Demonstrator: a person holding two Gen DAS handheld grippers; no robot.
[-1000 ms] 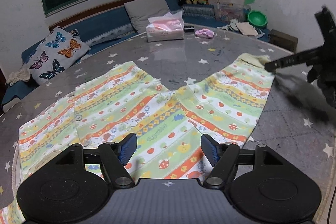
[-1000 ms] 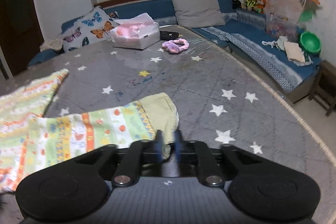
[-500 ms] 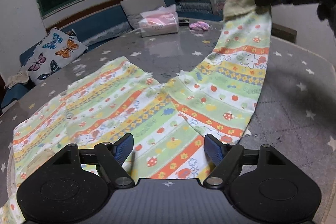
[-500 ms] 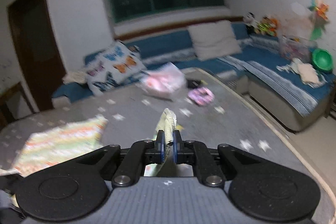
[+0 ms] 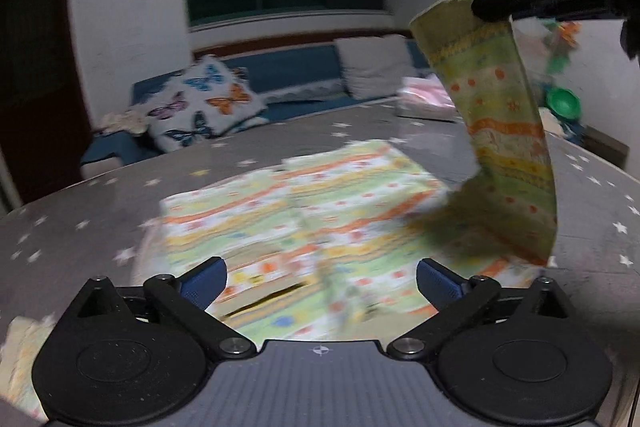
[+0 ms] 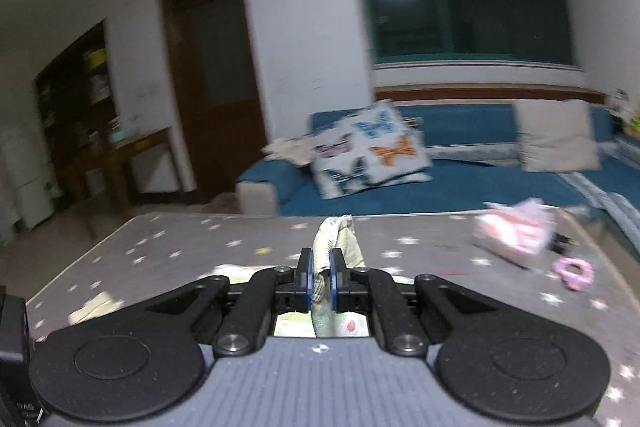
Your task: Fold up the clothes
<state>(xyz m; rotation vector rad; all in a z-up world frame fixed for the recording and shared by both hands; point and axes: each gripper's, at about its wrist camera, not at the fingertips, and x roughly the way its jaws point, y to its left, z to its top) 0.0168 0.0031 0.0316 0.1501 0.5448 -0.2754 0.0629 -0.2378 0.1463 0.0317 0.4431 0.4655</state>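
Striped green, orange and yellow patterned trousers [image 5: 304, 215] lie spread on the grey star-print table [image 5: 100, 211]. One trouser leg [image 5: 504, 131] hangs lifted high at the right of the left wrist view, its pale cuff pinched by my right gripper [image 5: 486, 9]. In the right wrist view that gripper [image 6: 320, 275] is shut on the cuff [image 6: 336, 231], which sticks up between the blue pads. My left gripper [image 5: 320, 279] is open, low over the near edge of the trousers, with nothing between its fingers.
A pink tissue pack [image 6: 516, 231] and a pink hair tie [image 6: 574, 273] lie on the far right of the table. A blue sofa [image 6: 460, 179] with a butterfly pillow [image 5: 204, 107] runs behind. A wooden door [image 6: 212, 75] and side table [image 6: 120, 155] stand at the left.
My right gripper has lifted the trouser leg off the table and swung it up and leftward over the garment. The left gripper has turned left and stayed open.
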